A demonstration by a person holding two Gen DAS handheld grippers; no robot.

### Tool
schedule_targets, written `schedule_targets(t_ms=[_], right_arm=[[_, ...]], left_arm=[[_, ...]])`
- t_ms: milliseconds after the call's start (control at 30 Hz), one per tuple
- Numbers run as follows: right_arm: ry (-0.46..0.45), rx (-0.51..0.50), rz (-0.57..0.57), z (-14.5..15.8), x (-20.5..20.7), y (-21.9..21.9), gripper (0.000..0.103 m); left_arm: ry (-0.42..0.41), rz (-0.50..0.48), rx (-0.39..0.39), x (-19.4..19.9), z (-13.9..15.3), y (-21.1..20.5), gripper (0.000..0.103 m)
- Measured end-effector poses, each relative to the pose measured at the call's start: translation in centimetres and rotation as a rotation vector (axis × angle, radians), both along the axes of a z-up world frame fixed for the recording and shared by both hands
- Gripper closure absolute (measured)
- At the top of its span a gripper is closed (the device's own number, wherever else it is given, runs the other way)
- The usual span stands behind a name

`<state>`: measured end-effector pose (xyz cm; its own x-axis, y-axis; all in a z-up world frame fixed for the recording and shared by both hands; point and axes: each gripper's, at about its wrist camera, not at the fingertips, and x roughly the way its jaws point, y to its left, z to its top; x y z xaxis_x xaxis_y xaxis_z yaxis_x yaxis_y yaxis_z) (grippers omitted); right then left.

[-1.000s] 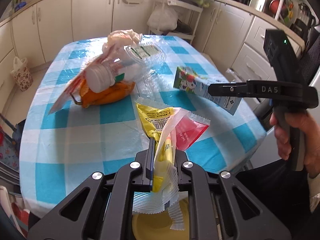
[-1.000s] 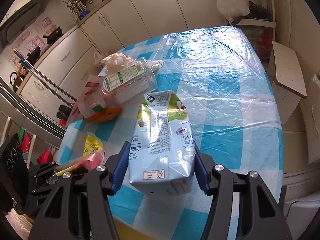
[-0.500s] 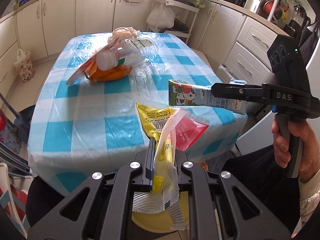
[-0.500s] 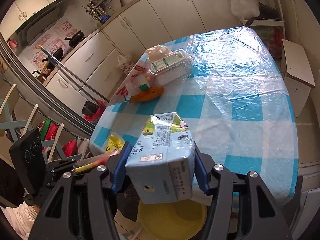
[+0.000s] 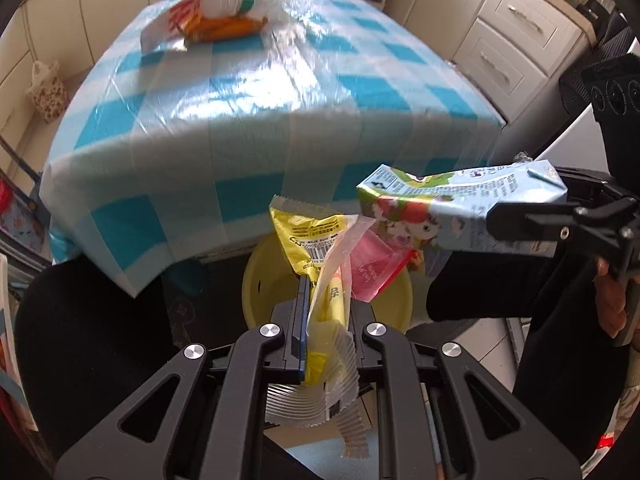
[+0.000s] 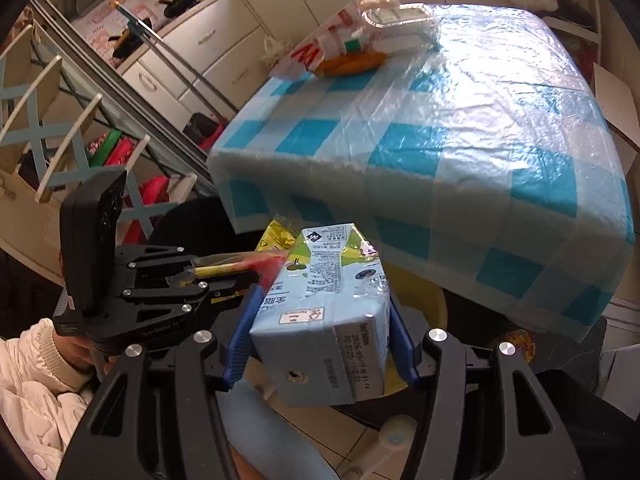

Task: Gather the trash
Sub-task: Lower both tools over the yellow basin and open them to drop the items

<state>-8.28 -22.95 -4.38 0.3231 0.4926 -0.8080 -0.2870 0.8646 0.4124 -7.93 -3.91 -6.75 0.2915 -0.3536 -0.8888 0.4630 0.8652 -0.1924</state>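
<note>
tabletop [image 5: 256, 92]: covered by a blue-and-white checked cloth under a clear plastic sheet that glares in the light; the cloth hangs down over the near edge.
far end of tabletop: a trash pile [image 5: 216, 16] of a clear plastic container, a white wrapper with red print and an orange packet, all touching.
room: kitchen, cream cabinets [image 5: 500, 40] with metal handles along the walls; a patterned bag [image 5: 46, 92] on the floor beside the table; white and blue chair frames [image 6: 60, 120] at left in the right wrist view.
floor: pale tiles; a yellow bin [image 5: 332, 292] stands just off the near table edge.
left gripper [image 5: 326, 316]: fingers clenched on a bunch of wrappers [image 5: 320, 248], yellow, clear and pink, held above the bin.
right gripper [image 6: 320, 340]: fingers grasping a light blue milk carton [image 6: 328, 312] by its sides, off the tabletop and over the bin's rim, just beside the wrappers.
person: a hand in a pale quilted sleeve [image 6: 36, 364] holds the left gripper's handle.
</note>
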Motion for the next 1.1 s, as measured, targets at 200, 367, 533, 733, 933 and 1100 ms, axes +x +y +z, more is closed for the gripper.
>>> schedule_targets(t_ms=[200, 367, 533, 733, 933, 1100], right_arm=[[0.112, -0.073, 0.056, -3.3, 1.2, 2.3, 0.046], [0.132, -0.084, 0.033, -4.3, 2.0, 3.0, 0.033], [0.029, -0.024, -0.036, -2.4, 1.6, 1.5, 0.029], [-0.208, -0.08, -0.1, 0.7, 0.8, 1.6, 0.022], [-0.375, -0.192, -0.171, 2.5, 0.8, 1.9, 0.016], [-0.448, -0.217, -0.246, 3.5, 1.1, 1.3, 0.013]], left_arm=[[0.037, -0.021, 0.096, -0.4, -2.1, -1.0, 0.072], [0.001, -0.015, 0.122, -0.9, -1.8, -1.0, 0.051], [-0.074, 0.057, 0.072, -1.2, -0.5, 0.6, 0.046], [-0.25, 0.174, -0.007, -2.0, 2.4, 2.6, 0.036], [-0.355, 0.279, -0.014, -1.7, 4.3, 3.9, 0.031], [-0.394, 0.314, -0.009, -1.8, 4.8, 4.8, 0.029]])
